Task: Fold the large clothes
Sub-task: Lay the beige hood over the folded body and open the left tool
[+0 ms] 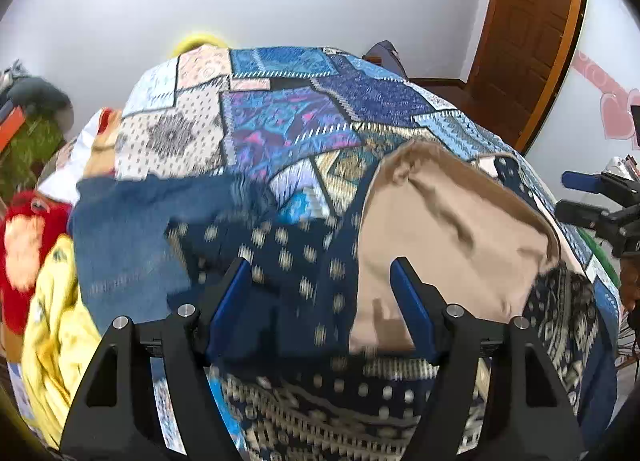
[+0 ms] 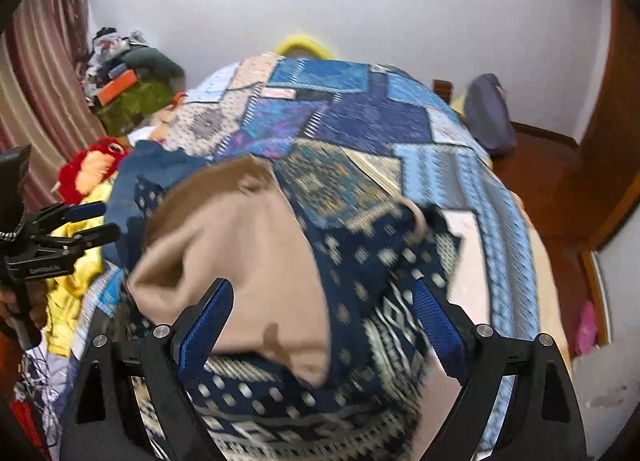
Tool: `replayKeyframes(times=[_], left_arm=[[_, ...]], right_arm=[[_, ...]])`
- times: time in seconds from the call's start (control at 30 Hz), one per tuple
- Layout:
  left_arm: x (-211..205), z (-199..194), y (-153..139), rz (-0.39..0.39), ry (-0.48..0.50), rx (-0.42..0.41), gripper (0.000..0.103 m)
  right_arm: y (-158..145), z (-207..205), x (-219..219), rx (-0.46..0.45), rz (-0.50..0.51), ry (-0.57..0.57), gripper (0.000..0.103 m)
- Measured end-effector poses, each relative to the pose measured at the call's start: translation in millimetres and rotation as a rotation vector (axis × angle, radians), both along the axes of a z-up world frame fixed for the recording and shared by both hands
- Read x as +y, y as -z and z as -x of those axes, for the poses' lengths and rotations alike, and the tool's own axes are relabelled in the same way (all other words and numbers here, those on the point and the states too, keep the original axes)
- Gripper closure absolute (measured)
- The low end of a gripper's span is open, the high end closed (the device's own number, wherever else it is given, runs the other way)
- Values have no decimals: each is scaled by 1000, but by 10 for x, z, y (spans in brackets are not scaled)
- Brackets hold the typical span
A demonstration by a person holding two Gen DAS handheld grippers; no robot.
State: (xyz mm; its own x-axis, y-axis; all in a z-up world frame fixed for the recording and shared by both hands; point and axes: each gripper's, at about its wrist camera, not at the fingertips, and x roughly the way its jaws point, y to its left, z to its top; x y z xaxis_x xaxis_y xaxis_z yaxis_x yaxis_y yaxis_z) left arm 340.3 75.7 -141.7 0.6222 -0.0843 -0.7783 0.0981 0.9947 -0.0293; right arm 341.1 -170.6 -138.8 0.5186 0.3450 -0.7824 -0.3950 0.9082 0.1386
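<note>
1. Task item: navy patterned garment [image 1: 304, 269] with tan lining [image 2: 248, 261], lying bunched on the bed's patchwork quilt [image 1: 280, 109], near edge, directly ahead of both grippers.
2. Left gripper [image 1: 320, 301]: jaws wide apart, nothing between them; cloth sits under and ahead of the tips. Contact can't be confirmed, the frame is blurred.
3. Right gripper [image 2: 320, 313]: jaws also spread wide, holding nothing, poised over the tan lining and the printed hem band [image 2: 312, 425].
4. Handling, my read: light, soft woven cloth, fully limp, no stiffness. Will sag and slide on the quilt, and the lining may slip against the outer layer. Not fragile.
5. Grab points, my read: pinch both layers at the hem band or at a corner, one gripper per side, well apart, then pull taut before folding. Avoid taking lining alone or it turns inside out.
6. Containers: none clearly visible. Loose yellow fabric [image 1: 52, 321] and a red plush toy [image 2: 92, 169] lie beside the garment on the bed.
</note>
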Motion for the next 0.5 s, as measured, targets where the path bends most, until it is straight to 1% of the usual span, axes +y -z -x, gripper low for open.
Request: replayKeyframes(times=[0.13,0.3,0.37,0.4,0.43,0.47,0.5], left_arm=[[-114,-338,11,13,30,6,32],[-274,-756,181,11,61,39,32],[-311,-882,272,19,69,58,32],[-330,-921,307,25,73,65,37],[-349,-966,340,33,79,72,41],[-369,-1011,372,38,84,79,49],[-391,-1043,398,43,90,85,59]], right_arm=[[49,-226,199,29,-18,-28,13],[280,-615,433,80,-6,-47,14],[405,-779,479,118,-24,-38,17],[444,-824,486,131,-32,-38,24],[492,-882,500,151,-42,-41,29],[557,-950,521,177,-51,-48,38],[600,-992,536,190,-57,-52,46]])
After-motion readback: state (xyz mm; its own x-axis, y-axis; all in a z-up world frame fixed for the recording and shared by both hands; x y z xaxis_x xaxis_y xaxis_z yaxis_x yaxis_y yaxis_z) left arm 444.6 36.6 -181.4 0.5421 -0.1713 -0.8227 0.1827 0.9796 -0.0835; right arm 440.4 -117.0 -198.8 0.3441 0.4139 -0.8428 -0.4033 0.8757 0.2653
